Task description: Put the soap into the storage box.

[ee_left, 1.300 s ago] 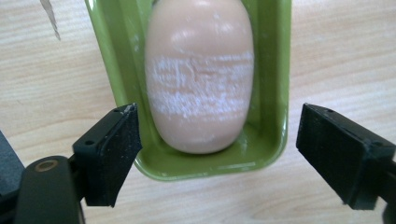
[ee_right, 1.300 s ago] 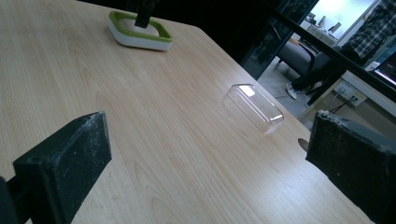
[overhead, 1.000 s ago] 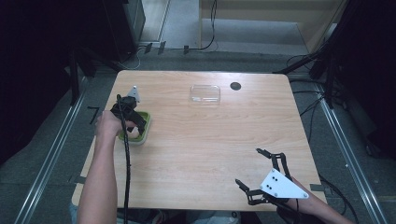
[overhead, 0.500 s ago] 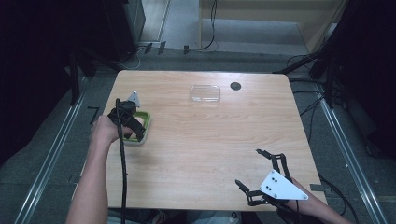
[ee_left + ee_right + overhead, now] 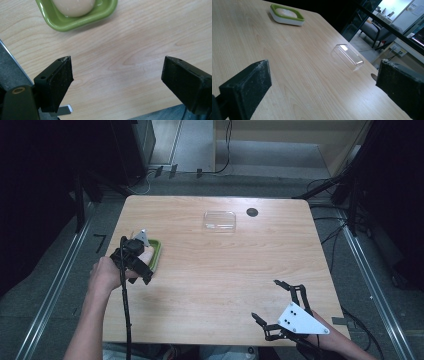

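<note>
A green dish (image 5: pixel 155 254) sits near the table's left edge and holds a pale rounded lump (image 5: pixel 74 6), perhaps soap. My left gripper (image 5: pixel 134 260) hovers just beside the dish on its near side. In the left gripper view the left gripper (image 5: pixel 117 80) is open over bare wood, with the dish (image 5: pixel 62 22) above its jaws. My right gripper (image 5: pixel 266 300) rests open at the near right corner, nothing between its jaws. The right gripper view looks across the table between the open jaws of the right gripper (image 5: pixel 323 85) to the dish (image 5: pixel 287 17).
A clear plastic lid (image 5: pixel 220 220) lies at the far middle of the table, also in the right gripper view as the lid (image 5: pixel 348 57). A dark round hole (image 5: pixel 252 212) is next to it. Metal rails run along both table sides.
My left gripper has drawn back from over the dish toward the near edge of the table. The right gripper has stayed where it was.
</note>
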Demonstrator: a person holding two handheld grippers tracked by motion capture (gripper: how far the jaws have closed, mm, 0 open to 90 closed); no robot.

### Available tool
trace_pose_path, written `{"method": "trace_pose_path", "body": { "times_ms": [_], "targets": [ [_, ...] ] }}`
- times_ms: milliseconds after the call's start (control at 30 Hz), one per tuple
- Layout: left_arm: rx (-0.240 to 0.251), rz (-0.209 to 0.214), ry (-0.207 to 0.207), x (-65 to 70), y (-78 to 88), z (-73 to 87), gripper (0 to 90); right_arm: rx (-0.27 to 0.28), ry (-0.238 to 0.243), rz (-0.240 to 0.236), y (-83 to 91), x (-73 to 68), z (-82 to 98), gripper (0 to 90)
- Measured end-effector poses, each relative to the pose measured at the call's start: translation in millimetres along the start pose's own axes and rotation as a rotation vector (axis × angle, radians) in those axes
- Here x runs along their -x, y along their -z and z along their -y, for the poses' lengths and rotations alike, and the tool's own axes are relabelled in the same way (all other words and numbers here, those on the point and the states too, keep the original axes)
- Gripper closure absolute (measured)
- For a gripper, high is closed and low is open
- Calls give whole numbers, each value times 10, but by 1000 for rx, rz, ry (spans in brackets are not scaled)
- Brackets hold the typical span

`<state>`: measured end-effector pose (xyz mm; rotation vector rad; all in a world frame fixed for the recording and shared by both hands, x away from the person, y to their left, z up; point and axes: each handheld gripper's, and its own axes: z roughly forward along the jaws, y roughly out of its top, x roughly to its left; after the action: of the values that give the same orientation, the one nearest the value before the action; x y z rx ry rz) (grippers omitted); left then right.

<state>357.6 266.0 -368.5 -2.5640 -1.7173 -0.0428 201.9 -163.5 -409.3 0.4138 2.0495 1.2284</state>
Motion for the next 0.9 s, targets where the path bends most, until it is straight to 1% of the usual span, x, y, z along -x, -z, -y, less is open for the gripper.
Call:
{"method": "trace_pose_path", "body": {
  "times_ms": [67, 133, 167, 200, 233, 267, 300, 367, 467, 500, 567, 667, 900],
  "targets": [
    [-2, 5, -11, 30, 2, 49, 102, 0, 0, 0, -1, -1, -1, 0],
    [-2, -1, -22, 60, -10, 101, 101, 0, 0, -1, -1, -1, -1, 0],
    [-8, 0, -28, 71, -21, 125, 100, 0, 0, 0, 0, -1, 0, 0],
    [-14, -7, -26, 90, -54, 176, 96, 0, -2, 2, 0, 1, 0, 0],
    [-14, -7, -26, 90, -54, 176, 93, 0, -2, 2, 1, 1, 0, 0],
    [-21, -5, -38, 113, -90, 230, 93, 0, -1, 1, 1, 0, 0, 0],
    [-21, -5, -38, 113, -90, 230, 93, 0, -1, 1, 1, 0, 0, 0],
    [-23, 2, -33, 121, -127, 283, 89, -1, -1, 0, 0, -1, -1, 0],
    [-26, 1, -42, 150, -180, 358, 85, -1, -1, 1, -1, -1, -1, 0],
    [-20, 4, -35, 164, -204, 393, 84, -1, -1, 0, -1, -1, -1, 0],
    [-22, 8, -34, 184, -244, 443, 83, -1, 2, 0, -2, -3, -2, 0],
    [-26, 9, -41, 220, -287, 501, 81, -2, 2, 0, -2, -5, -3, 0],
    [-6, 19, -52, 336, -365, 640, 67, -4, 4, -2, -3, -6, -4, 0]
  ]
}}
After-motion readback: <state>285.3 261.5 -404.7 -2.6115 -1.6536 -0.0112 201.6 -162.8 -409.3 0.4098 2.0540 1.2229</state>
